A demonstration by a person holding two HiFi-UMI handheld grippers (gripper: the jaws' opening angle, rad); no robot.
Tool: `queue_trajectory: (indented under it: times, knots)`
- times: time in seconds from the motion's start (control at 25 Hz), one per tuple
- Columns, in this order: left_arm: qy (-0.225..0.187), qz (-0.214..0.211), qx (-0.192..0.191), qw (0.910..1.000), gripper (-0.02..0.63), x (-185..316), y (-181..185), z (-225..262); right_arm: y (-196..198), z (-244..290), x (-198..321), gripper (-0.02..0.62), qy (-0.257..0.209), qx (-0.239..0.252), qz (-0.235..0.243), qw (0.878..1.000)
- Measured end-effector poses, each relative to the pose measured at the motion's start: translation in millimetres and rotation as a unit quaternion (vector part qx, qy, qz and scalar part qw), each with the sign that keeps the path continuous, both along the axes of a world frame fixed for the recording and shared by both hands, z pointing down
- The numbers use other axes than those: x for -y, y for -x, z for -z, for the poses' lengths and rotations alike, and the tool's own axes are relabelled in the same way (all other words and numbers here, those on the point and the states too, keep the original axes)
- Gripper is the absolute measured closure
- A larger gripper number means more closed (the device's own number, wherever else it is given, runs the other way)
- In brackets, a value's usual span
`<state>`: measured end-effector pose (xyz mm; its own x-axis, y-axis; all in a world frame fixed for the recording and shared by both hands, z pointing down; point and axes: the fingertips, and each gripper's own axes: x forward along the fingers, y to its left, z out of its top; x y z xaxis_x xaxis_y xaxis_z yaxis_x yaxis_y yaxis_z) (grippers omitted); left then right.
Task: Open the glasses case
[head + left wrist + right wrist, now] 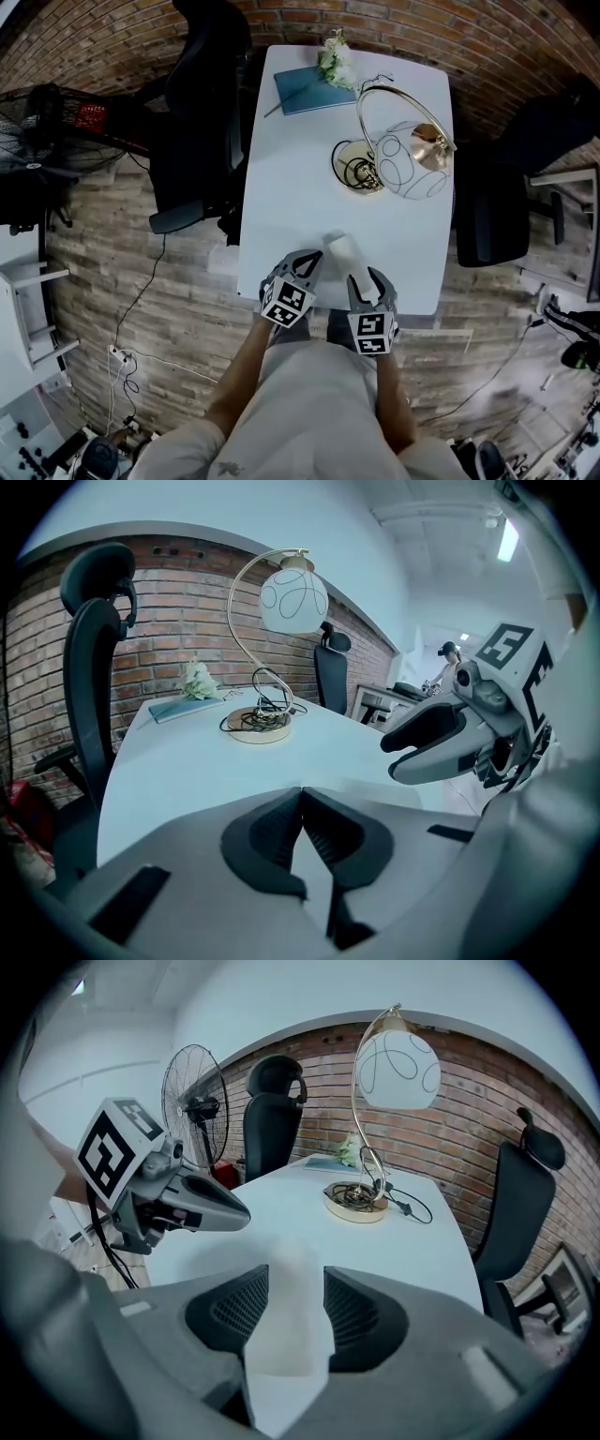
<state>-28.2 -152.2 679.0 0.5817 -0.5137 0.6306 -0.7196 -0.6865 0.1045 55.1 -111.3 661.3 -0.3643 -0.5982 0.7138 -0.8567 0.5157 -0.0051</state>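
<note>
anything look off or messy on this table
Only small things: the cord is heaped in a tangle on the base of the lamp, and the book lies skewed to the edges of the table. Nothing spilled or broken shows.

both forearms (242, 375) reach forward side by side. the right gripper (296, 1283) grips the white case (342, 251); the left gripper (302, 799), just left of the case, has its jaws pressed together, empty.

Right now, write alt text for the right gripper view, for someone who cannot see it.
The right tool clamps a white glasses case between its jaws, a white table stretching ahead. The left tool hangs at left; farther off stand a gold lamp and a brick wall.
</note>
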Motion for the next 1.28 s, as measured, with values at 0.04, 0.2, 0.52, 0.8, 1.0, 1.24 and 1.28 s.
queue_trajectory:
  times: [0.04, 0.2, 0.52, 0.8, 1.0, 1.24, 1.28]
  knots:
    - [0.002, -0.002, 0.003, 1.0000, 0.600, -0.1, -0.8, -1.5, 0.4, -1.7, -0.4, 0.408, 0.002, -0.002, 0.002, 1.000]
    - [0.008, -0.011, 0.013, 0.9998, 0.600, -0.5, -4.2, -7.5, 5.6, -9.5, -3.4, 0.408, 0.010, -0.002, 0.018, 1.000]
    - [0.018, -0.023, 0.030, 0.9991, 0.601, -2.9, -11.0, -16.8, 9.3, -25.0, -8.7, 0.393, 0.029, -0.010, 0.031, 0.999]
    - [0.028, -0.033, 0.043, 0.9981, 0.600, -5.0, -15.9, -23.8, 12.7, -34.2, -10.2, 0.347, 0.040, -0.026, 0.044, 0.998]
    - [0.029, -0.036, 0.050, 0.9977, 0.600, -4.3, -18.7, -28.1, 11.6, -42.7, -10.2, 0.313, 0.050, -0.033, 0.044, 0.997]
    - [0.036, -0.042, 0.058, 0.9968, 0.600, -4.2, -22.8, -33.5, 12.6, -54.6, -12.6, 0.276, 0.067, -0.041, 0.055, 0.995]
    - [0.037, -0.043, 0.059, 0.9967, 0.601, -4.2, -23.6, -34.4, 13.0, -56.4, -13.0, 0.275, 0.069, -0.042, 0.058, 0.995]
